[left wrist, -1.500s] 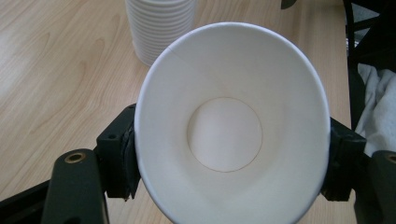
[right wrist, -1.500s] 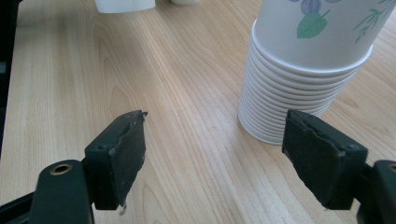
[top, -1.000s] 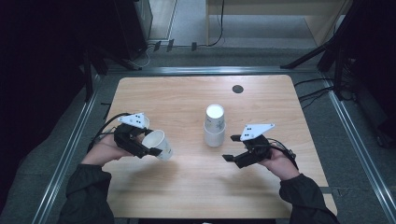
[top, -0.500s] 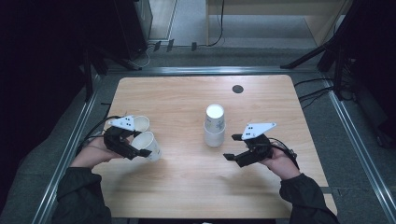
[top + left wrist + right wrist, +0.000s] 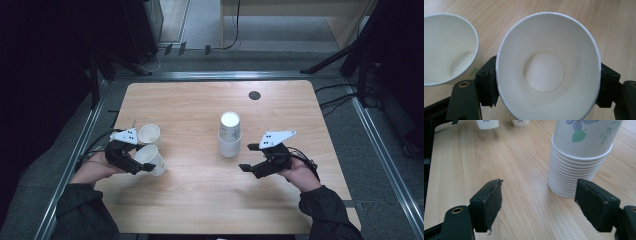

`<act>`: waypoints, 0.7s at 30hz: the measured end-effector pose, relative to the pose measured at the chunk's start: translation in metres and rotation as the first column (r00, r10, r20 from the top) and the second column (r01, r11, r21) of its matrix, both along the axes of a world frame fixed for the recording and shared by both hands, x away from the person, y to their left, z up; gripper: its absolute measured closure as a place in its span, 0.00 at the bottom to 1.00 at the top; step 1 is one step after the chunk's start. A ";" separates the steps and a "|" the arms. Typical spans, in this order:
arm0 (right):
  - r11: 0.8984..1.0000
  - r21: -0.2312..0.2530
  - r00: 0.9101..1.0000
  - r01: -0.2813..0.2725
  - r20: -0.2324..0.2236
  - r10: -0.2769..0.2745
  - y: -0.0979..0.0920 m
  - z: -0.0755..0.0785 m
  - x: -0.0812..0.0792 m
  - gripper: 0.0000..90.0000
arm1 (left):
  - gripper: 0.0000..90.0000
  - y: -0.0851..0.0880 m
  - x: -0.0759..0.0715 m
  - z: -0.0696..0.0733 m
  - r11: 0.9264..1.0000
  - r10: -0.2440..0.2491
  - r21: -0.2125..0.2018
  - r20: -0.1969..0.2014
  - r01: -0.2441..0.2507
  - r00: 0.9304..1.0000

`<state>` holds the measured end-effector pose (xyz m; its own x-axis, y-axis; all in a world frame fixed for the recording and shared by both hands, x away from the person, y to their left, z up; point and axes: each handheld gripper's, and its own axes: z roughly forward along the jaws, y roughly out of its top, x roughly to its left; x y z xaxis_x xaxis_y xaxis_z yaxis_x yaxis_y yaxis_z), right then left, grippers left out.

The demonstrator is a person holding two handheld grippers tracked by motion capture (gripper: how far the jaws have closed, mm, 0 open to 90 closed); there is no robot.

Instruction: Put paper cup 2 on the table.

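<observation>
- Far left: left gripper (image 5: 131,159) held low over the worktop (image 5: 200,200) by the person's left hand (image 5: 92,167), fingers (image 5: 486,85) clamped on a white paper cup (image 5: 150,159).
- From the left gripper view: held cup (image 5: 546,70) mouth-on to the camera, rim squeezed a bit oval between the two black pads, empty inside.
- Just beside it, a second paper cup (image 5: 149,134) standing upright on the wood, also empty (image 5: 446,47); can't tell if the two rims touch.
- Middle: upside-down stack of paper cups (image 5: 229,135), flower-and-leaf print on the side (image 5: 580,155), sitting on the worktop well apart from the pair on the left.
- Right: right gripper (image 5: 250,156) in the right hand (image 5: 300,172), fingers (image 5: 487,205) wide apart, holding nothing, pointing toward the stack but not touching it.
- Back of the worktop: small dark round hole (image 5: 254,95).
</observation>
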<state>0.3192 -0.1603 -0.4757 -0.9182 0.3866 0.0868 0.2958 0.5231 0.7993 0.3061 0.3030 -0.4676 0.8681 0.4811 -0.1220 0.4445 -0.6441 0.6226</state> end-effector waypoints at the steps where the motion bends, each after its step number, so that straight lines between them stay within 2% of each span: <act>1: 1.000 0.001 1.000 0.001 0.001 -0.001 0.000 0.000 0.000 0.25 | 0.27 0.001 0.000 -0.001 1.000 0.007 0.004 0.000 -0.007 1.000; 8: 1.000 -0.008 1.000 0.008 -0.006 -0.008 0.000 -0.002 0.003 0.25 | 0.27 0.004 0.002 -0.009 0.999 0.035 0.030 -0.012 -0.034 0.999; 15: 1.000 -0.013 1.000 -0.003 -0.007 0.002 0.002 -0.004 0.003 0.25 | 0.26 0.000 0.002 -0.017 0.997 0.015 0.079 -0.023 -0.013 1.000; 21: 1.000 -0.016 1.000 -0.005 -0.009 0.005 0.003 -0.004 0.002 0.25 | 0.26 -0.002 0.003 -0.020 0.996 0.015 0.086 -0.025 -0.013 1.000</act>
